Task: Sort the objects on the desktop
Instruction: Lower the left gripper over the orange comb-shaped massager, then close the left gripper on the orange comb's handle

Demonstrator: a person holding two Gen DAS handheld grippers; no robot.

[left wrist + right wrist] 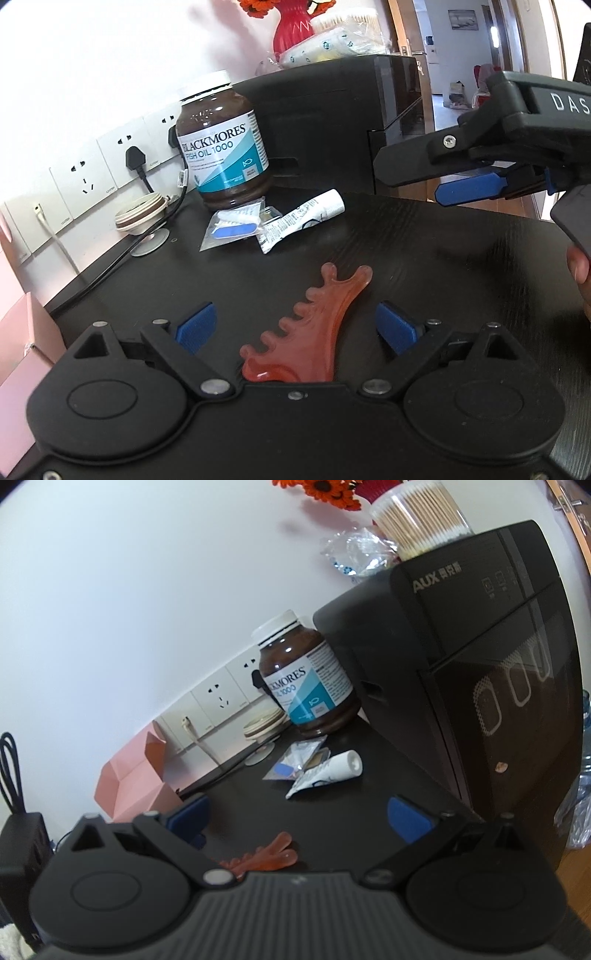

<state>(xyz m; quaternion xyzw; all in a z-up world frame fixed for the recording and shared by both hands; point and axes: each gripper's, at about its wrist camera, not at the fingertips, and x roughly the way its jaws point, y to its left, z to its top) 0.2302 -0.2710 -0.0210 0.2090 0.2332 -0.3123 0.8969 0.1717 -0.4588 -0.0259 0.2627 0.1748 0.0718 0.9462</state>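
A: Where is the orange scraping comb [314, 325] lying?

B: Flat on the black desk [424, 258], straight ahead of the left gripper [295, 325] and between its blue pads [195, 325]. The jaws stand wide apart; neither pad touches the comb.

A: And its long axis?

B: It runs roughly along the gripper's pointing line, slanting a little to the right as it goes away. The broad end lies close under the gripper body, and the forked end points off toward the crumpled white tube [303, 221] and the fish oil bottle [221, 147].

A: The toothed edge?

B: It faces the left pad, so closing would press across the narrow width.

A: Which hand is nearer?

B: The left, I judge. The right gripper [299, 818] is also spread with nothing between its pads, and the comb [273, 854] sits low and left of its centre.
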